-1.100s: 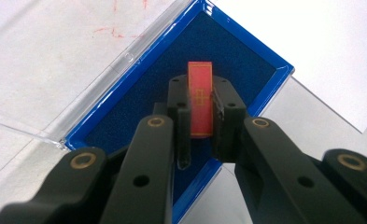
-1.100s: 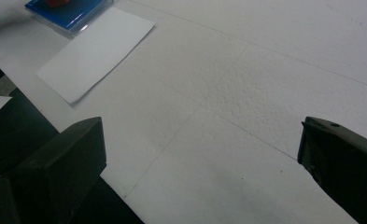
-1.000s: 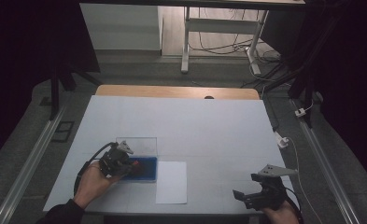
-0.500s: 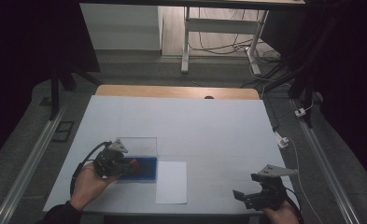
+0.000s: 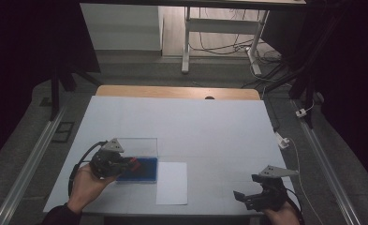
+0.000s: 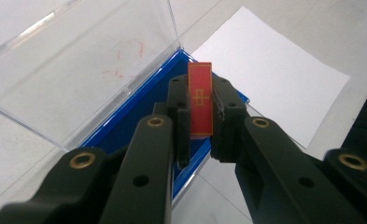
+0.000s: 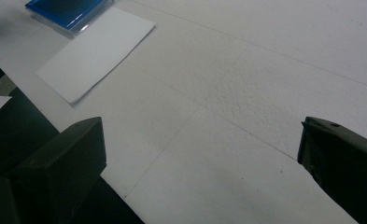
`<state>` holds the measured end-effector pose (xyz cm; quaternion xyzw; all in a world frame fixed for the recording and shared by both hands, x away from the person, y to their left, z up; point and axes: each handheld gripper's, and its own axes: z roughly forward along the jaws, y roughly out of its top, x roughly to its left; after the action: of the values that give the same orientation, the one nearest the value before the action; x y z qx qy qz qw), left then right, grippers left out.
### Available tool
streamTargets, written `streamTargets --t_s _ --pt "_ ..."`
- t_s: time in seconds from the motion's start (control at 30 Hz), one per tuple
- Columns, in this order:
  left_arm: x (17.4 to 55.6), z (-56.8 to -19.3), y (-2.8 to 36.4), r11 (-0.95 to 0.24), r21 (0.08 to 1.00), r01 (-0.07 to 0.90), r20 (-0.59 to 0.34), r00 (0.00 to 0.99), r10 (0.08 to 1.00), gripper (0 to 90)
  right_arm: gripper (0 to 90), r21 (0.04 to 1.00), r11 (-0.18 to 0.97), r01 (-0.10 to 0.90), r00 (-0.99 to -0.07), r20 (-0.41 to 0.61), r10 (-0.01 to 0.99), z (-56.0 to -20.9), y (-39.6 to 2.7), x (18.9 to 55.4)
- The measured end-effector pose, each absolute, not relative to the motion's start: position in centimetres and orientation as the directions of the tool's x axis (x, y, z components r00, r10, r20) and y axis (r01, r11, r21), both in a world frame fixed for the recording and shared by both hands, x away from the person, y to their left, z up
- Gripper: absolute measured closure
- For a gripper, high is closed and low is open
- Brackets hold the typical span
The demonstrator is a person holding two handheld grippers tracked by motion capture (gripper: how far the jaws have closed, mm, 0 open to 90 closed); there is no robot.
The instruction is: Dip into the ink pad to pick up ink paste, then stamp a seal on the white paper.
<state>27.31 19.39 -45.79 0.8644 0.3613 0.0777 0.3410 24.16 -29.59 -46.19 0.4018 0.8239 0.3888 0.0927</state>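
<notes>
Your left gripper (image 6: 201,116) had its jaws clamped on a small red stamp (image 6: 200,99), held upright with its long axis running along the jaws, above the blue tray of the open clear-lidded case (image 6: 139,105). The white sheet of paper (image 6: 274,70) lay just beyond the case, toward your right, nearer this hand than the other. Your right gripper (image 5: 259,194) rested well apart at the bench (image 5: 209,122) edge, jaws wide apart and empty.
</notes>
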Motion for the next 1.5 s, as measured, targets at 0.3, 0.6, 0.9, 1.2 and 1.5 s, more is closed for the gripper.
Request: streamTargets --t_s 0.3,0.6,0.9,1.2,1.5 --pt "27.0 -45.3 19.3 -0.493 0.671 0.554 -0.112 0.733 0.671 79.4 1.2 0.713 0.375 0.592 -0.659 0.16 0.735 -46.2 -29.6 24.1" --pt "27.4 -44.9 19.3 -0.469 0.673 0.572 -0.142 0.721 0.678 79.6 1.2 0.711 0.378 0.592 -0.658 0.156 0.737 -46.2 -29.6 24.2" --pt "27.3 -44.4 18.8 -0.481 0.679 0.555 -0.134 0.737 0.662 79.5 1.2 0.712 0.377 0.592 -0.658 0.157 0.737 -46.2 -29.6 24.2" --pt "27.6 -44.0 17.7 -0.506 0.683 0.527 -0.121 0.765 0.632 79.5 1.1 0.71 0.37 0.599 -0.653 0.167 0.738 -46.2 -29.6 24.2" --pt "28.0 -43.7 16.1 -0.527 0.682 0.506 -0.118 0.788 0.604 79.5 0.0 0.712 0.372 0.596 -0.657 0.167 0.735 -46.2 -29.7 24.2"
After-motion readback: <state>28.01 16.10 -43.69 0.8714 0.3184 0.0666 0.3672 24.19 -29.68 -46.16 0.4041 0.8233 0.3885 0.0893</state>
